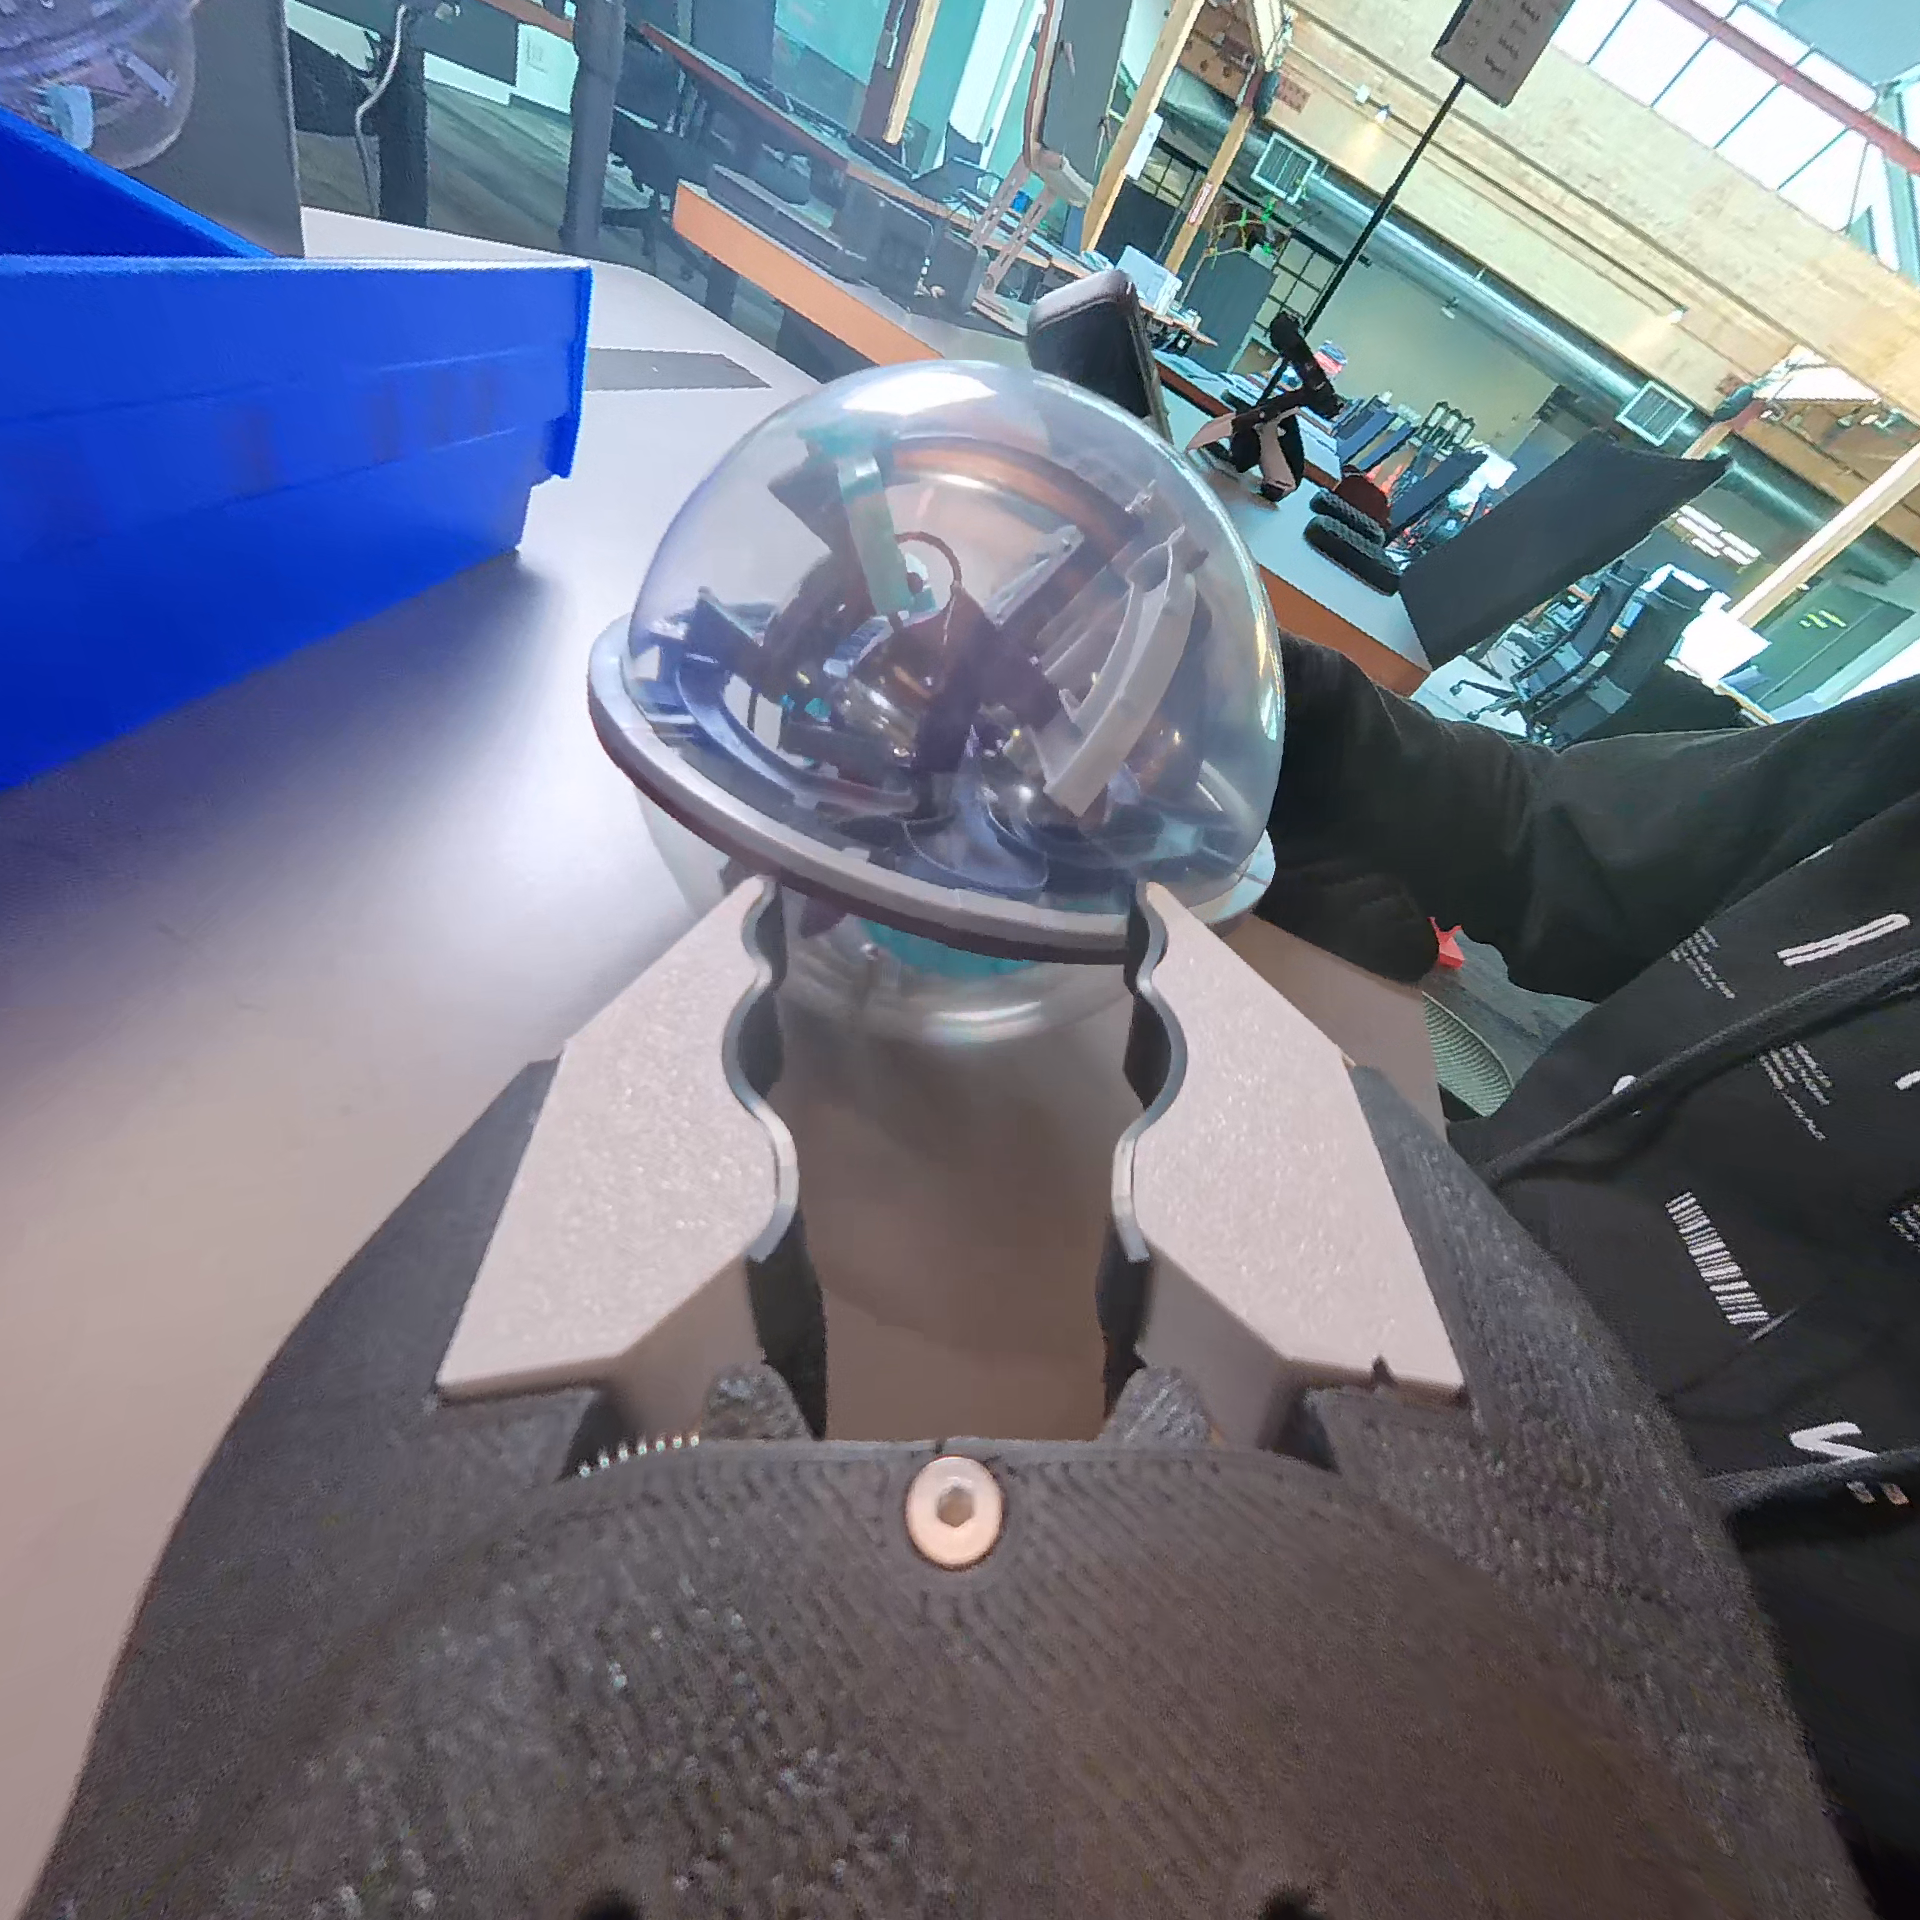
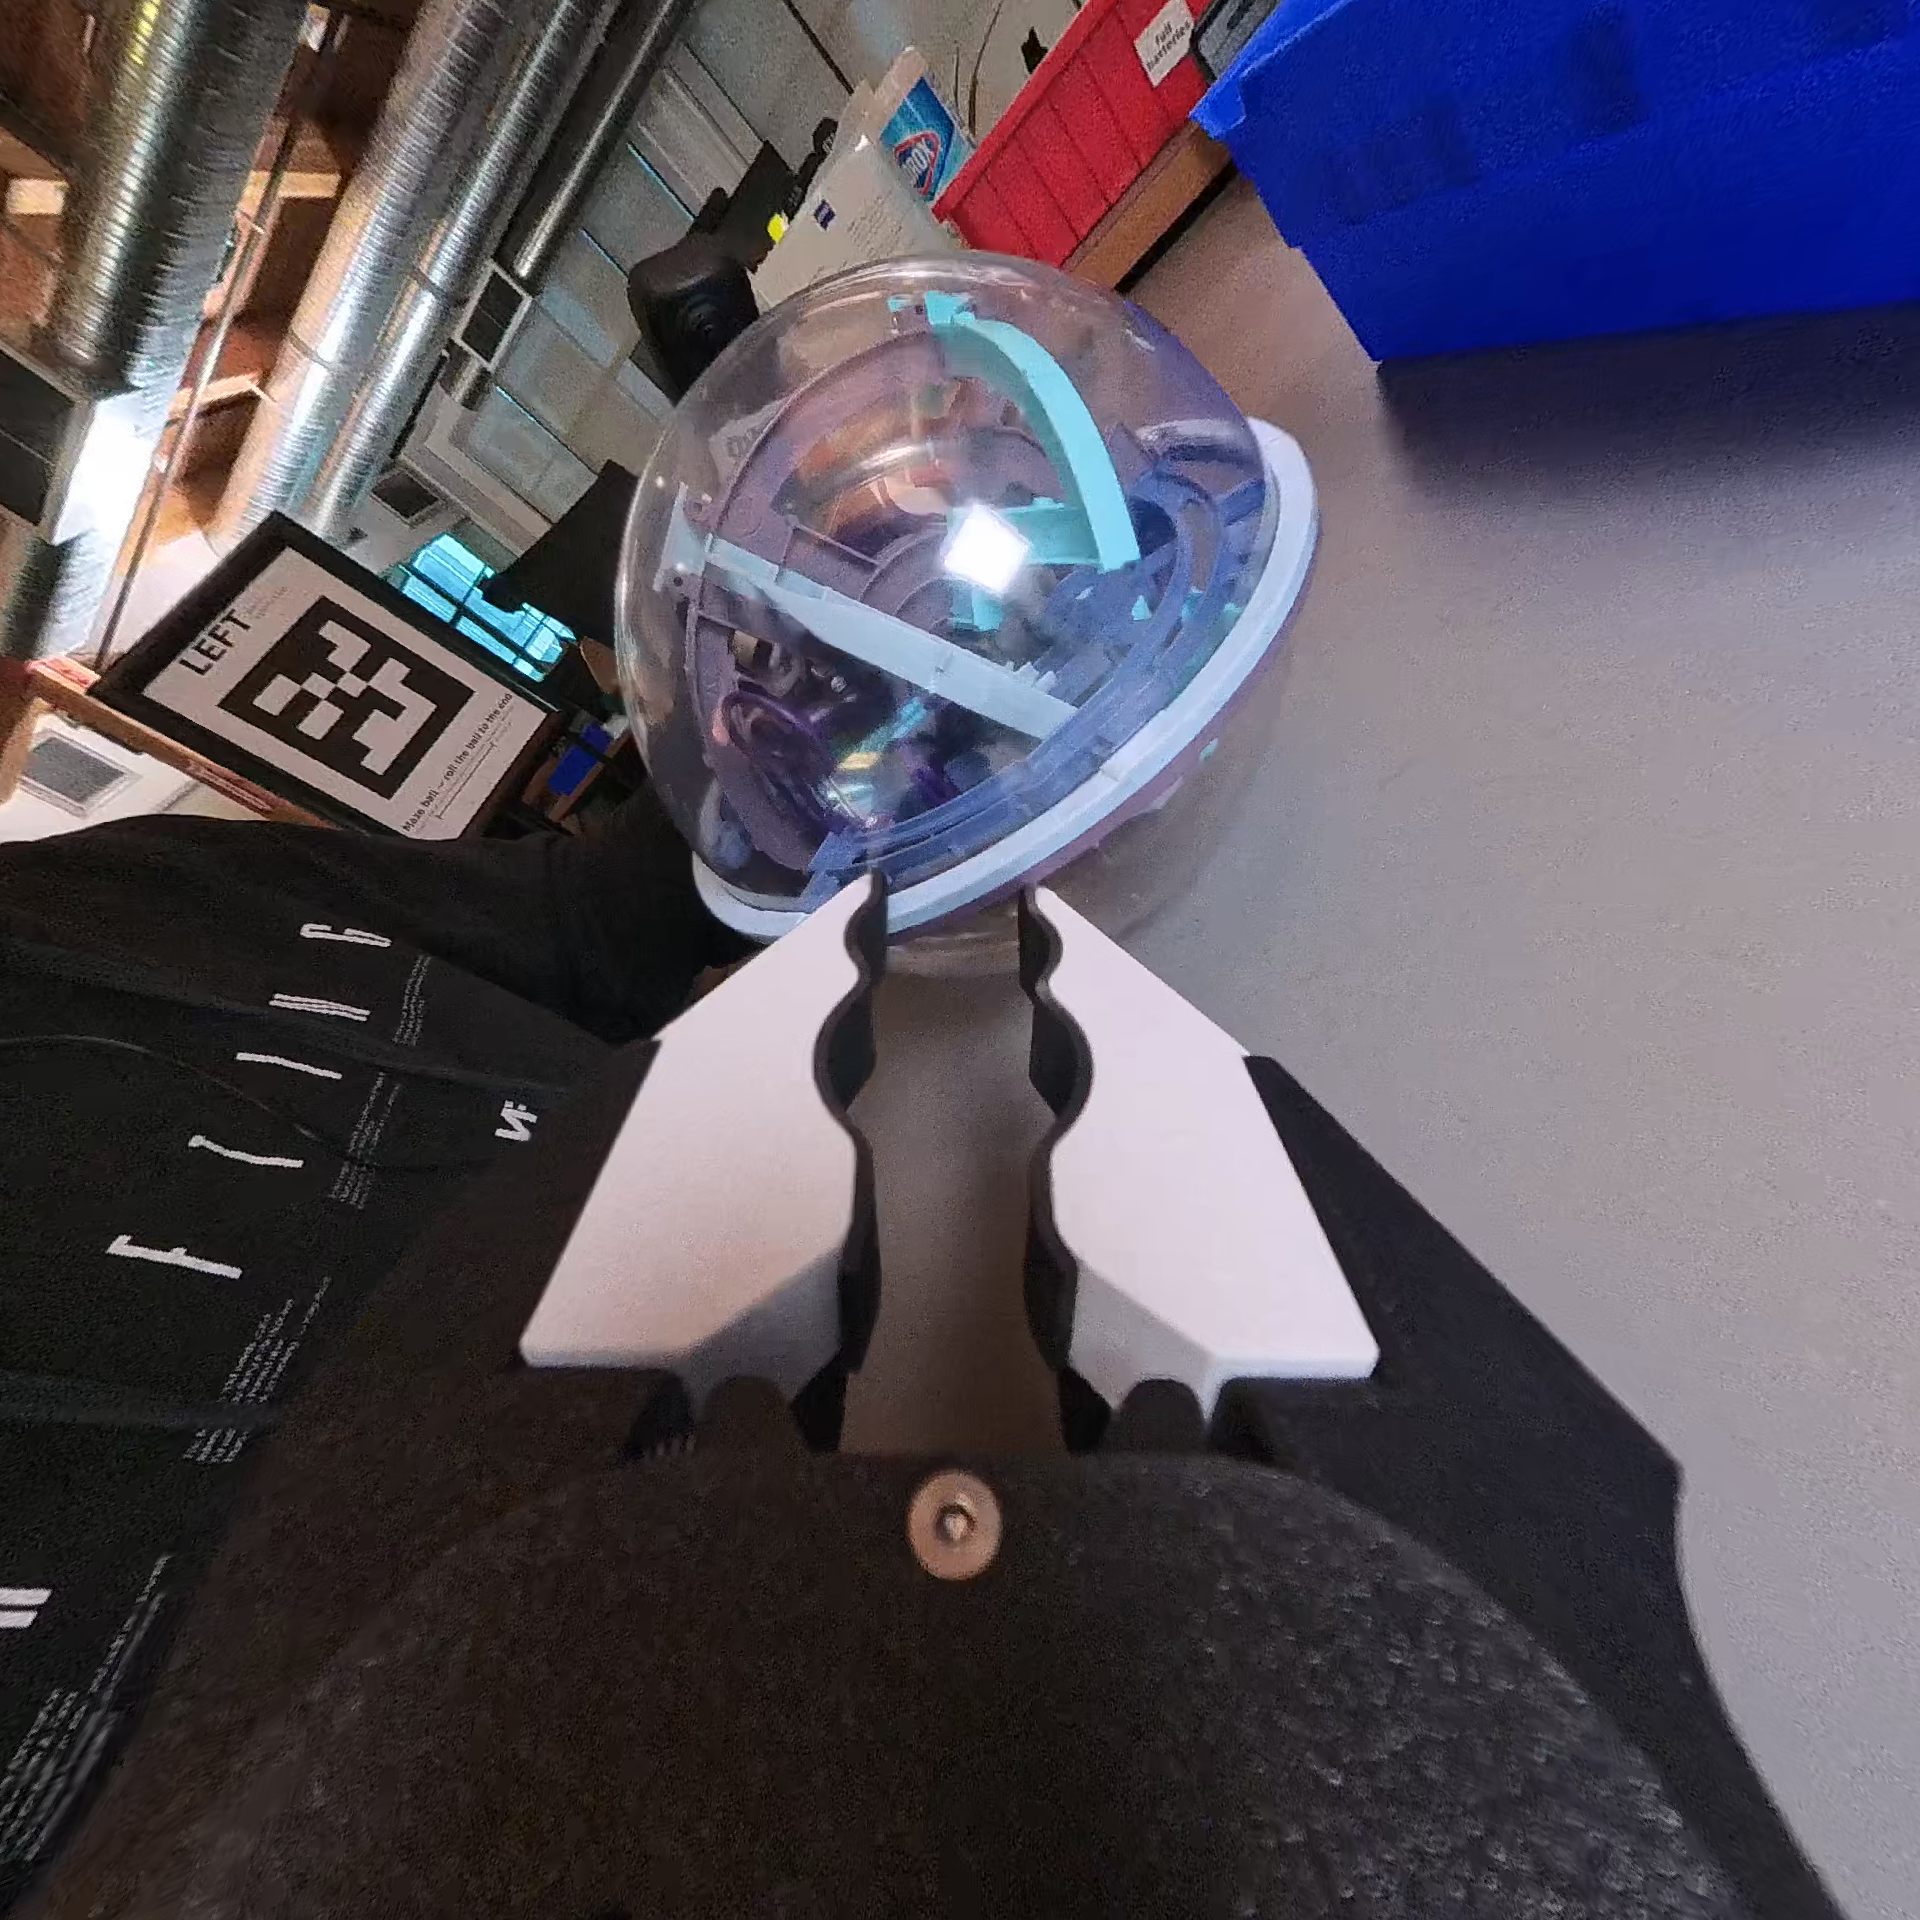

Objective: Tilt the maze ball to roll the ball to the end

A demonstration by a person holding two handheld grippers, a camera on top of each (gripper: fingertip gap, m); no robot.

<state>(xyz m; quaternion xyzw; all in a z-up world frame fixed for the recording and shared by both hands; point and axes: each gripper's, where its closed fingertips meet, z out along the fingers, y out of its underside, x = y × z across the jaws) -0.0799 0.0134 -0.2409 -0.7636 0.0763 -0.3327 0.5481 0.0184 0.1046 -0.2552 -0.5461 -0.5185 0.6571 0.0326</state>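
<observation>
Left claw (image 1: 948,914) spread wide, right claw (image 2: 951,902) narrower; both tips at maze ball (image 1: 935,665) rim, grip unclear.

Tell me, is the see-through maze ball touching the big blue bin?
Apart. The left wrist view shows a stretch of bare table between the maze ball and the blue bin.

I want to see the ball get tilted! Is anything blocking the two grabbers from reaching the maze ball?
Nothing visible is in the way. The left gripper has its fingertips right at the maze ball, under its rim, and the right gripper sits at the rim too. Only bare table lies nearby; the blue bin stands off to the side.
</observation>
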